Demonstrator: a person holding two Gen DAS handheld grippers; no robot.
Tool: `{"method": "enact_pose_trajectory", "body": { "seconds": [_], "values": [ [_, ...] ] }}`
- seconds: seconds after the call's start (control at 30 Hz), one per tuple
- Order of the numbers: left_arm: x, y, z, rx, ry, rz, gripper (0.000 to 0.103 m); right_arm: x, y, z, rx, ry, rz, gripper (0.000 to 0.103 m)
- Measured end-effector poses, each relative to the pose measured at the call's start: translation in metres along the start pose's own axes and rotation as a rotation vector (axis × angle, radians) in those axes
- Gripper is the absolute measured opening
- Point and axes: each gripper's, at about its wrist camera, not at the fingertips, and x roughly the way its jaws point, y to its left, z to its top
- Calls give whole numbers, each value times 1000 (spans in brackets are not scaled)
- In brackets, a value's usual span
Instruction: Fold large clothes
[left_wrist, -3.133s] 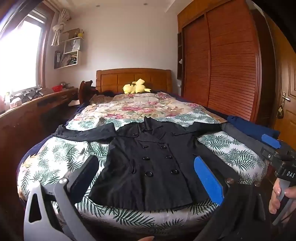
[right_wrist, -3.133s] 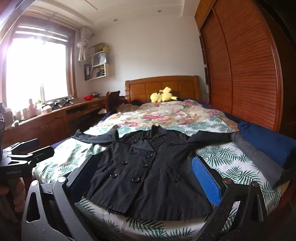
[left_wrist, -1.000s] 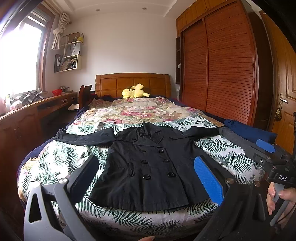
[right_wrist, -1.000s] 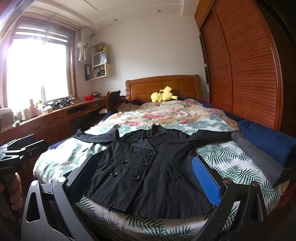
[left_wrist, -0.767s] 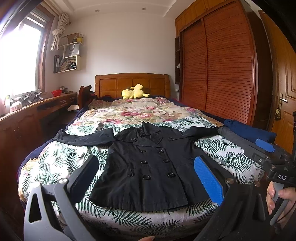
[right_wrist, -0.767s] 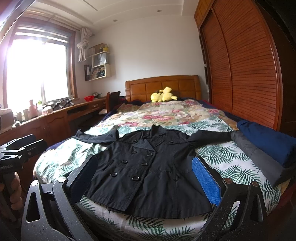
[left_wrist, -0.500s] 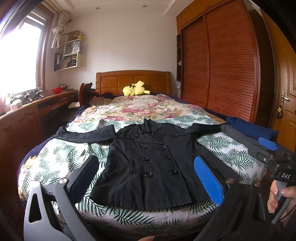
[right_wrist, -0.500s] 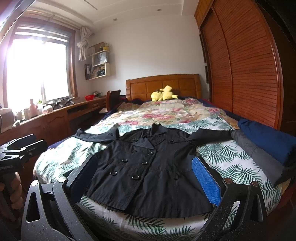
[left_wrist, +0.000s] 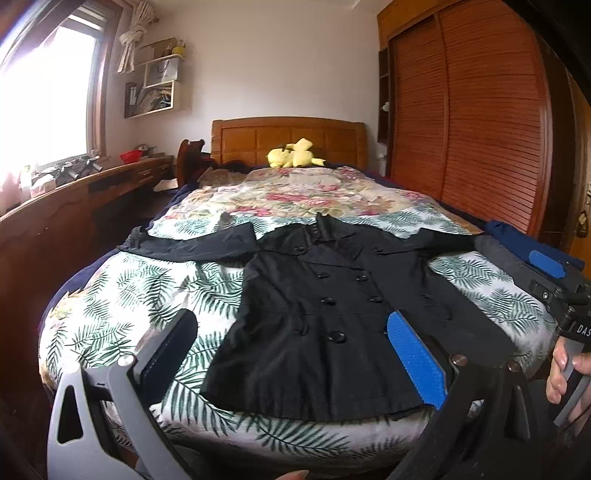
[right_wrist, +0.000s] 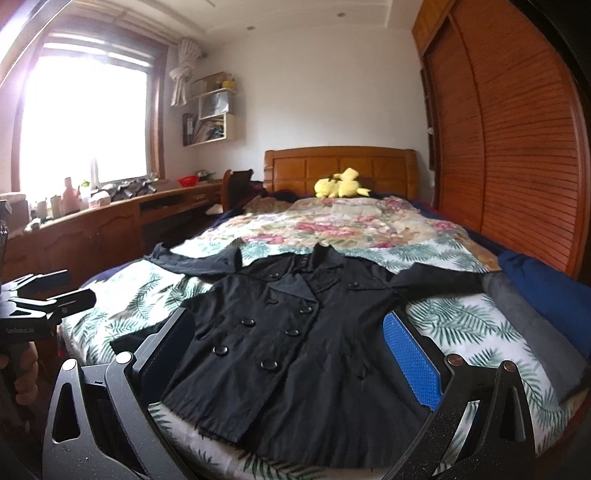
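A black double-breasted coat (left_wrist: 325, 314) (right_wrist: 295, 343) lies flat, front up, on the foot of the bed (left_wrist: 122, 295), both sleeves spread sideways, collar toward the headboard. My left gripper (left_wrist: 291, 343) hovers open just before the coat's hem, nothing between its fingers. My right gripper (right_wrist: 291, 343) is open too, low over the hem. In the left wrist view the right gripper (left_wrist: 554, 280) appears at the far right, held by a hand (left_wrist: 565, 369). The right wrist view shows the left gripper (right_wrist: 48, 299) at the far left edge.
Folded blue and grey clothes (right_wrist: 543, 306) lie on the bed's right edge. A yellow plush toy (left_wrist: 293, 157) sits by the headboard. A long wooden desk (right_wrist: 92, 229) runs along the left under the window. Wooden wardrobe doors (left_wrist: 480, 129) line the right wall.
Both grippers have come forward and lower toward the coat's hem, so the coat looks larger and nearer. The coat itself has not moved.
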Motion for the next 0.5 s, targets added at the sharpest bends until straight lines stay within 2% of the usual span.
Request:
{"method": "enact_pose_trajectory", "body": {
  "seconds": [0.23, 0.37, 0.5],
  "values": [
    [28, 12, -7, 17, 34, 39, 103, 51, 8, -1, -41, 17, 92, 103],
    [44, 19, -10, 12, 65, 36, 103, 87, 11, -2, -54, 34, 125, 103],
    [62, 24, -15, 7, 86, 67, 103, 121, 13, 2, -58, 52, 158, 103]
  ]
}}
